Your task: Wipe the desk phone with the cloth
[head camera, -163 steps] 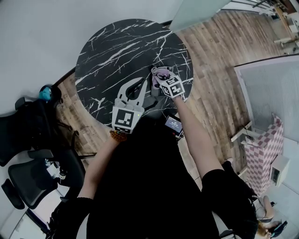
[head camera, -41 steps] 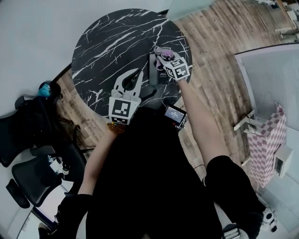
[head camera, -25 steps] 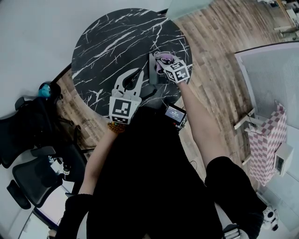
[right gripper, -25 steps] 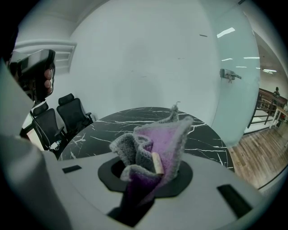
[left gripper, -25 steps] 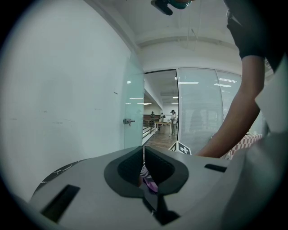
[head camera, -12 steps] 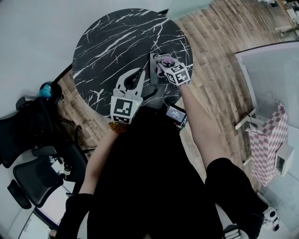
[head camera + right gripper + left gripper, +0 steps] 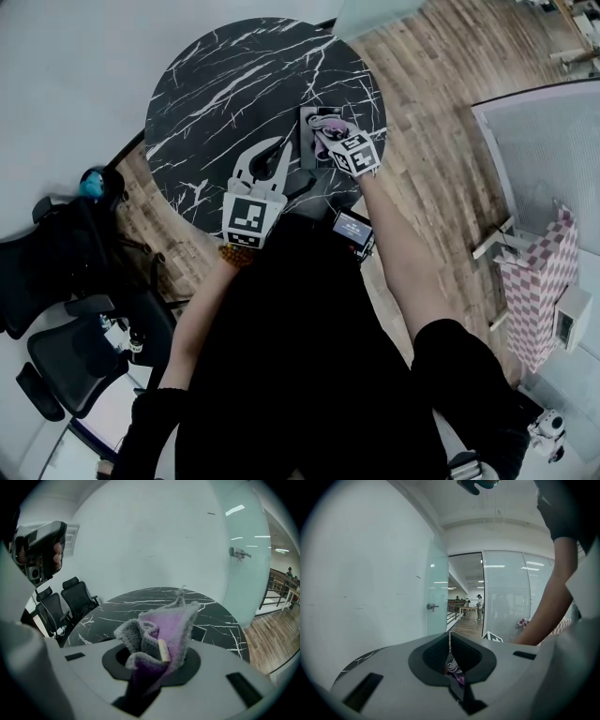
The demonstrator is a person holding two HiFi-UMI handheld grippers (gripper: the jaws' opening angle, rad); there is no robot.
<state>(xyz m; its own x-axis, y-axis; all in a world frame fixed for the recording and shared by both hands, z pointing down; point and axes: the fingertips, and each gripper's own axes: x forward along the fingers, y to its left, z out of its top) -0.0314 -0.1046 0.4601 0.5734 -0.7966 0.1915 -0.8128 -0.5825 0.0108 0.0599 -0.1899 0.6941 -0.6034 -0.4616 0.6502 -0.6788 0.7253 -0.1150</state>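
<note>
The dark desk phone (image 7: 307, 141) lies near the right edge of the round black marble table (image 7: 225, 84). My right gripper (image 7: 334, 134) hovers over the phone, shut on a bunched purple and grey cloth (image 7: 330, 125). In the right gripper view the cloth (image 7: 164, 625) bulges up out of the right gripper (image 7: 157, 656) and hides what lies below it. My left gripper (image 7: 280, 146) rests just left of the phone, shut and holding nothing. In the left gripper view the left gripper (image 7: 449, 641) shows only a thin slit between its pads.
Black office chairs (image 7: 56, 347) stand on the left by the white wall. A small device with a lit screen (image 7: 352, 228) sits at the person's front, near the table edge. Wood floor (image 7: 431, 103) runs to the right, with a pink checkered object (image 7: 534, 291) beyond.
The right gripper and its cloth have slid a little across the phone, toward the person. The left gripper has stayed in place, still shut.
</note>
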